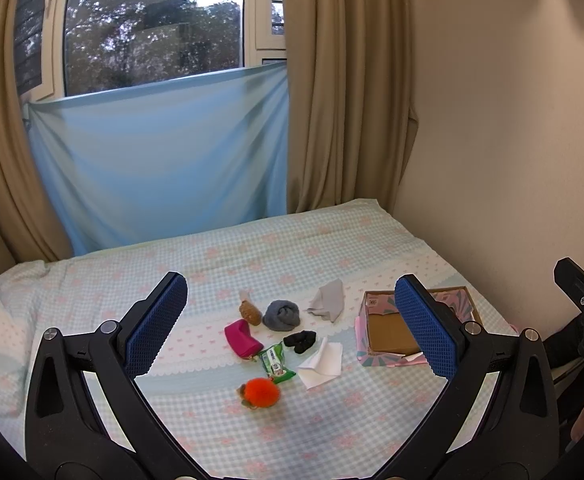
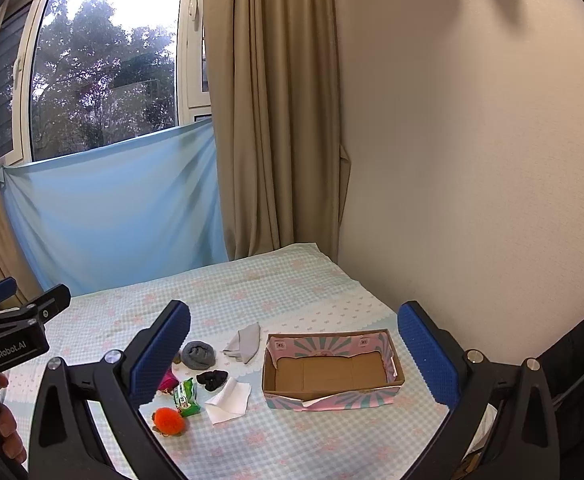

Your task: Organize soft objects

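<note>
Soft objects lie on the bed (image 1: 92, 292): an orange pompom (image 1: 261, 391), a green wipes pack (image 1: 275, 363), a folded white tissue (image 1: 324, 364), a black scrunchie (image 1: 300, 340), a magenta pouch (image 1: 242, 338), a grey rolled sock (image 1: 282, 315), a brown plush (image 1: 250, 311) and a grey cloth (image 1: 328, 300). An open cardboard box (image 2: 332, 372) sits to their right. My left gripper (image 1: 296, 324) is open and empty above them. My right gripper (image 2: 292, 354) is open and empty, well above the bed, with the box between its fingers in its own view.
A blue sheet (image 1: 160, 160) hangs under the window, with beige curtains (image 1: 344, 100) beside it. A white wall (image 2: 472, 160) runs along the bed's right side. The left gripper body (image 2: 12, 340) shows at the right view's left edge.
</note>
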Demonstrator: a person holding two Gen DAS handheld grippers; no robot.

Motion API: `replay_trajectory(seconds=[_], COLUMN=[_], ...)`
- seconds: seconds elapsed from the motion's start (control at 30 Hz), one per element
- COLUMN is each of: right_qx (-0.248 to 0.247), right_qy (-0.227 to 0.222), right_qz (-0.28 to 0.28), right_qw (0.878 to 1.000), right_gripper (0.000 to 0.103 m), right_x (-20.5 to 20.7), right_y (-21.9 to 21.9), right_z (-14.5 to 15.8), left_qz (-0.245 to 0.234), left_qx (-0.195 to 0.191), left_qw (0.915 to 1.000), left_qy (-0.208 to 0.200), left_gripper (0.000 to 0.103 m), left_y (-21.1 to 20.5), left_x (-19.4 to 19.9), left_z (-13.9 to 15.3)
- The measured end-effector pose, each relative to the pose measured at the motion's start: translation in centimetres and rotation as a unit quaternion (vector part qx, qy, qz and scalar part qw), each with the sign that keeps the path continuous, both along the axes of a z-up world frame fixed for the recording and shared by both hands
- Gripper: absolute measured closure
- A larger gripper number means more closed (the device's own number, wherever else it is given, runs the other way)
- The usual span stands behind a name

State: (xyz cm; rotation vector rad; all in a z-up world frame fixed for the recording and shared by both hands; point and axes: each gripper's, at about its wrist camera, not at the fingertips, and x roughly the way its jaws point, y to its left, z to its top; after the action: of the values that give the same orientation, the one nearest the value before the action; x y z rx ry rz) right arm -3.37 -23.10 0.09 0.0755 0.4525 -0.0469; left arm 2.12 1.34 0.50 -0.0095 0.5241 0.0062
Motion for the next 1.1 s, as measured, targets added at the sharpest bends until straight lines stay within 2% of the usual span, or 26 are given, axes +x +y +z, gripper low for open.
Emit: replay_trajectory(seconds=[0.4,0.6,0.87,1.1], right_qx=[-0.002,-0.002,0.008,0.028], right_qy=[0.005,0.026,0.074,0.125], right_qz=[0.001,0.002,0.008,0.018], right_qw=[1.0,1.0,0.997,0.992], right_gripper=[0.0,0.0,0.0,0.0], right_x=[0.4,1.7,4.6,8.0], right_y=[0.5,1.8,5.5,8.7], right_z=[-0.1,-0.8,-5.0,-11.5], left_qz=[-0.003,0.012,0.029,0.047], left_qx=[-0.002,-0.009,-0.024,-0.034], left_qw=[0.9999,0.9988,0.9936,0.9842], left_qy=[0.015,0.048,0.106,0.168], left_gripper=[0.001,0.001,0.001,0.001], left_y=[0.9,3.5,9.3,13.5], left_x=[0.9,2.3,5.8,10.8], left_z=[-0.8,-2.4,-7.2,-14.8])
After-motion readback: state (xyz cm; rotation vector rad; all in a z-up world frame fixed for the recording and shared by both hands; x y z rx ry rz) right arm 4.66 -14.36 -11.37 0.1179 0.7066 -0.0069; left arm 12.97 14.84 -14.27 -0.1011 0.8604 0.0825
